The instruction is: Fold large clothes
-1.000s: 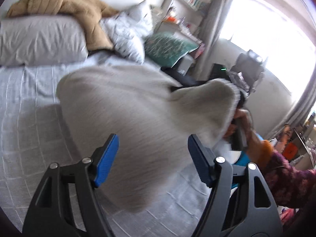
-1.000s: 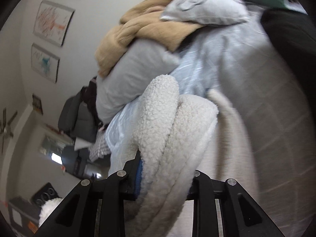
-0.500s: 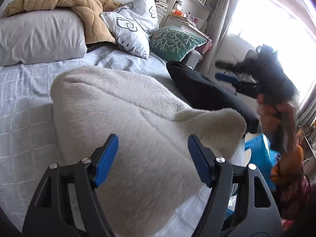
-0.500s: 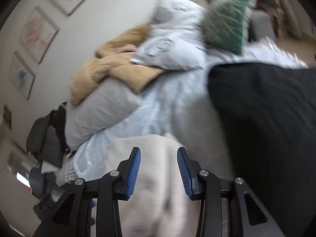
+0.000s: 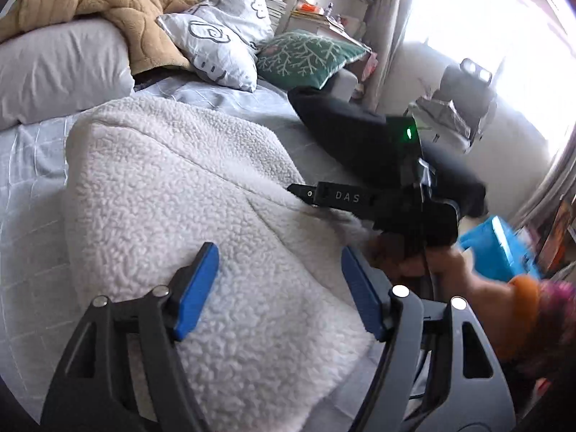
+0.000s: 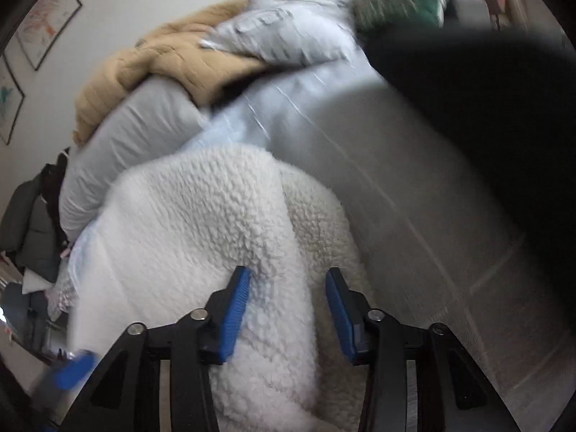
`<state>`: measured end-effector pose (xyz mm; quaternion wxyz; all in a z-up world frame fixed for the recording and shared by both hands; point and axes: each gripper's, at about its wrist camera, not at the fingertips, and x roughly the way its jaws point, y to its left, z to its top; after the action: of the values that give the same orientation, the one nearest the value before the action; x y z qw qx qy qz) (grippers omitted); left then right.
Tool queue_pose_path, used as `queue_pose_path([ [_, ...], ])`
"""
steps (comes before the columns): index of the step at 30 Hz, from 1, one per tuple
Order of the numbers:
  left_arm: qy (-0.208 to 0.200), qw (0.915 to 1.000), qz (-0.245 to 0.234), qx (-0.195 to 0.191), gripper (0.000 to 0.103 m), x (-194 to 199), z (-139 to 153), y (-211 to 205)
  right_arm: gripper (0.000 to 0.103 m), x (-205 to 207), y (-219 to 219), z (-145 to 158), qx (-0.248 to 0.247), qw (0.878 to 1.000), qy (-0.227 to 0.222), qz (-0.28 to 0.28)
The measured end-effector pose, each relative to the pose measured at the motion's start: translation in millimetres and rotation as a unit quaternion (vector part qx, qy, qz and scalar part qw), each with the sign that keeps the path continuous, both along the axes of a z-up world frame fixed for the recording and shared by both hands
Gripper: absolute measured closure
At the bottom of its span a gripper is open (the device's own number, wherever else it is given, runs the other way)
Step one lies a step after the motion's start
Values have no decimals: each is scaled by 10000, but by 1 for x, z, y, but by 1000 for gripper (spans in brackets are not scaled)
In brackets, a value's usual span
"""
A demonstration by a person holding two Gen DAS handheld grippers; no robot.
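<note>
A large cream fleece garment [image 5: 187, 208] lies folded in layers on the grey checked bed [image 5: 28, 216]. It fills the lower middle of the right wrist view [image 6: 201, 237] too. My left gripper [image 5: 279, 277] is open and empty just above the garment's near part. My right gripper [image 6: 288, 295] is open and empty, its jaws over a fold ridge near the garment's right edge. In the left wrist view the right gripper's black body [image 5: 399, 201] reaches onto the garment's right side, held by a hand.
A black garment [image 5: 360, 144] lies on the bed to the right of the fleece. Grey, patterned and green pillows [image 5: 216, 39] and a tan blanket [image 5: 108, 3] are piled at the headboard. A blue bin [image 5: 500, 248] stands beside the bed.
The right gripper let go of the fleece fold it was gripping, swung away, and has come back down over the garment's right side, open. The garment now lies flatter on the bed.
</note>
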<state>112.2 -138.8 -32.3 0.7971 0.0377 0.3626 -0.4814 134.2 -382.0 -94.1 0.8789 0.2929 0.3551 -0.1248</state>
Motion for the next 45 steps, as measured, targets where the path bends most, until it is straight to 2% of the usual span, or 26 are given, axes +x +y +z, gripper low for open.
queue_pose_path([
  [2, 81, 9999, 75, -58, 31, 5, 11, 3, 55, -4, -6, 5, 170, 9997, -128, -141],
  [5, -144, 9988, 455, -133, 31, 24, 30, 8, 55, -2, -1, 28, 242, 9995, -120, -191],
  [9, -382, 9933, 1092, 86, 31, 68, 40, 1, 53, 4, 3, 76, 175, 9965, -745, -343],
  [11, -405, 9897, 1321, 381, 31, 92, 35, -12, 52, 19, 5, 82, 77, 9966, -782, -250],
  [13, -375, 9827, 1610, 840, 31, 118, 19, -25, 52, 37, 7, 70, -1, 9984, -538, -183],
  [15, -247, 9689, 2000, 1438, 31, 140, -5, -32, 52, 49, 4, 44, -24, 9997, -126, -193],
  [16, -53, 9658, 2034, 1606, 31, 151, -18, -35, 51, 55, 1, 28, 27, 9998, 120, -163],
  [18, 175, 9616, 2108, 1751, 28, 166, -38, -36, 51, 64, -10, 2, 406, 9989, 172, -157],
  [20, 170, 9614, 2118, 1746, 25, 171, -48, -35, 49, 68, -20, -6, 690, 9974, 122, -161],
  [25, 407, 9634, 2175, 1511, 22, 180, -59, -24, 47, 79, -12, -13, 493, 9986, 190, -65],
  [31, 270, 9652, 2206, 1378, 20, 160, -31, -14, 44, 72, -12, -2, 495, 9986, 195, 41],
  [34, 654, 9662, 2232, 1115, 17, 146, -17, 5, 36, 63, -16, 11, 627, 9976, 247, 177],
  [37, 1166, 9657, 2096, 991, 16, 130, -9, 24, 28, 47, -19, 29, 467, 9977, 370, 329],
  [39, 1422, 9655, 1973, 931, 15, 119, -5, 35, 26, 35, -23, 37, 539, 9969, 399, 422],
  [42, 1844, 9616, 1861, 817, 14, 104, -4, 55, 22, 13, -30, 42, 843, 9934, 496, 595],
  [45, 2403, 9531, 1776, 476, 13, 94, -14, 72, 21, -6, -34, 26, 1416, 9837, 829, 729],
])
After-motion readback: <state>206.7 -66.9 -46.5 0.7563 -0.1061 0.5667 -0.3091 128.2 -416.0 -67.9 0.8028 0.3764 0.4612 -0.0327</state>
